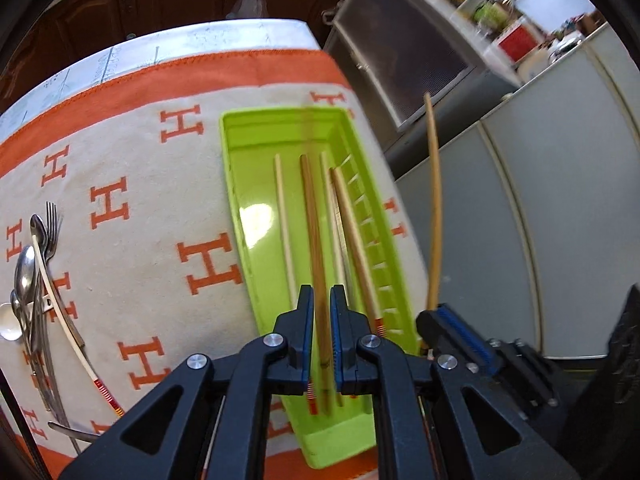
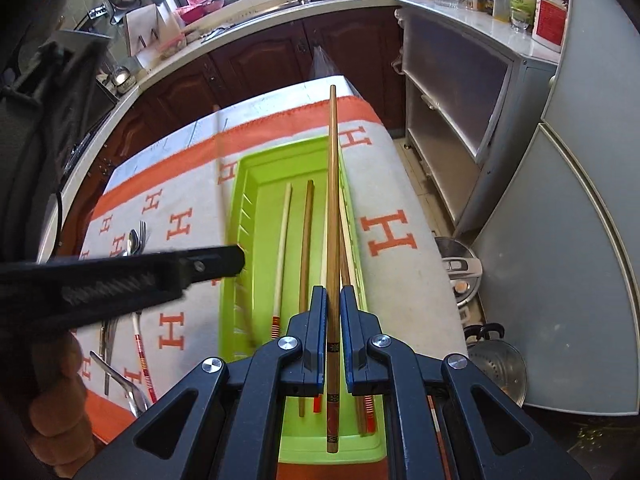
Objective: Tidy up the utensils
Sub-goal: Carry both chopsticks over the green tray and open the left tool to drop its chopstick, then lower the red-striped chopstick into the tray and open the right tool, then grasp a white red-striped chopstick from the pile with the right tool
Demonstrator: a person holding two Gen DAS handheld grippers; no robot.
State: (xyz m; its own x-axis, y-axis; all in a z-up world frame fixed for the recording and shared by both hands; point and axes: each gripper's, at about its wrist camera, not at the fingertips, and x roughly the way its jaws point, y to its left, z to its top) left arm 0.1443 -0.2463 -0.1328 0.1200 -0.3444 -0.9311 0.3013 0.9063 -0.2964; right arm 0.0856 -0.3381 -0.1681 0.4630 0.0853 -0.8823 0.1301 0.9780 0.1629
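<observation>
Right tool [image 2: 333, 304]: jaws narrowed onto one brown chopstick [image 2: 332, 200], which runs lengthwise above the green tray [image 2: 256, 168], tip toward 12 o'clock, decorated butt at 6 o'clock behind the pads.

Left tool [image 1: 322, 300]: jaws a small gap apart, a blurred brown stick [image 1: 314, 232] between the pads; contact cannot be told. In the right wrist view this tool [image 2: 224, 260] enters from 9 o'clock over the tray's left wall.

Count, inside tray: one pale chopstick [image 2: 283, 240], one darker brown chopstick [image 2: 306, 240], at least two more half hidden under the held one. One white chopstick with a red-striped end [image 1: 68, 320] lies outside, on the cutlery pile [image 1: 30, 280] at 9 o'clock: several spoons, one fork, exact number unclear.

Surface: bench covered by a cream cloth [image 1: 132, 184] with orange border and H letters. Room: kitchen, dark wood cabinets [image 2: 256, 64] at 12 o'clock, grey fridge [image 2: 580, 240] at 3 o'clock.
</observation>
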